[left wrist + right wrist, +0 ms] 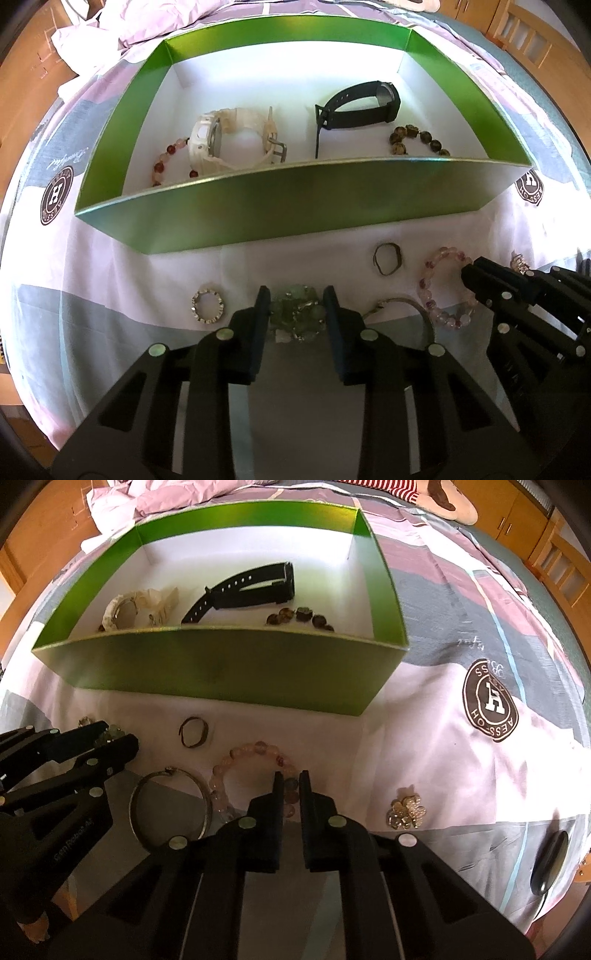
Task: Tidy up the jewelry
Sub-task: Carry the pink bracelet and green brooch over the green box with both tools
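Box (pixel 295 206) ahead of both grippers already holds white watch (pixel 218 142), black watch (pixel 360 105) and two bead bracelets. Left gripper (pixel 297 306) brackets the green cluster (pixel 297 314), fingers close at its sides; right gripper (pixel 291 788) nearly closed, pinching the pink bracelet (pixel 255 764). Bangle (pixel 173 808), loop (pixel 194 732), ring (pixel 207 306) and brooch (pixel 406 810) still lie outside, roughly halfway.

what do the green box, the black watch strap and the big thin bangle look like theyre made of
Green box: apparently thin cardboard with a satin green coat, folded corners and white inside. Black watch strap: matte rubber or silicone, judging by its punched holes and soft curve. Thin bangle: probably metal, a grey wire-thin hoop with a dull shine.
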